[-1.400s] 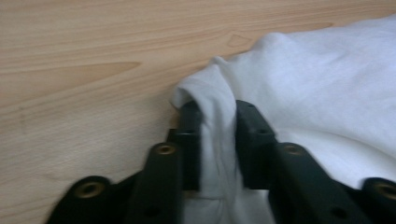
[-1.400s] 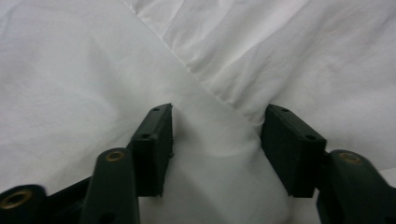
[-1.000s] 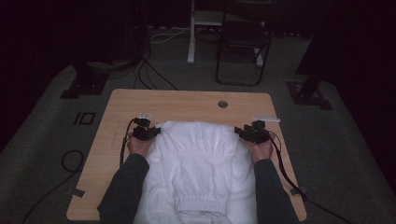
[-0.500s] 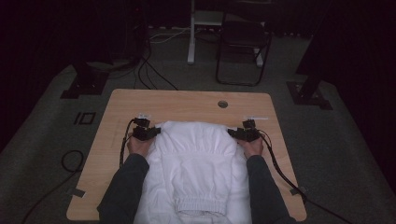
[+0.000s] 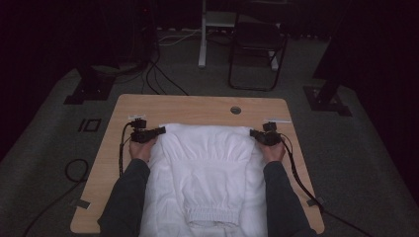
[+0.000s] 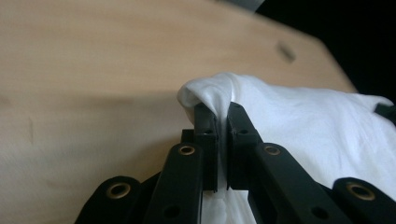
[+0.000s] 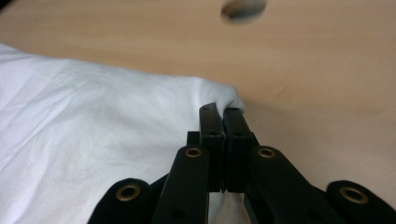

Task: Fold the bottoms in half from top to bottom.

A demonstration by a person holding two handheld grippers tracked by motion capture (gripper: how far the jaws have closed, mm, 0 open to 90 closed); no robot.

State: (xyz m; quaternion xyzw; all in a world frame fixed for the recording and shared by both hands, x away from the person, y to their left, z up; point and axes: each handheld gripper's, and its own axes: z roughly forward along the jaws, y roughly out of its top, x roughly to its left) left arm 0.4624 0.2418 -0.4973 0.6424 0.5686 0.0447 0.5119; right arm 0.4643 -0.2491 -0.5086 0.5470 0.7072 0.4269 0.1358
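The right tongs (image 7: 223,114) have just been closing, and now they are clenched on the far right corner of the white garment (image 5: 205,168); a second ago they stood wider, beside the cloth and not on it. The left tongs (image 6: 223,116) have also closed a little more and they pinch the far left corner, which bulges up over the jaw tips. So both far corners are now gripped, and I judge that the garment is ready to be lifted or folded toward the person. The garment lies flat in the middle of the tabletop (image 5: 197,104), with its ribbed hem near the person and hanging close to the near edge. Beyond the two corners there is a free strip of wood up to the far edge, with a small round cable hole (image 5: 235,109) in it. At the sides the bare margin is narrow, so the open room is mostly forward and upward.
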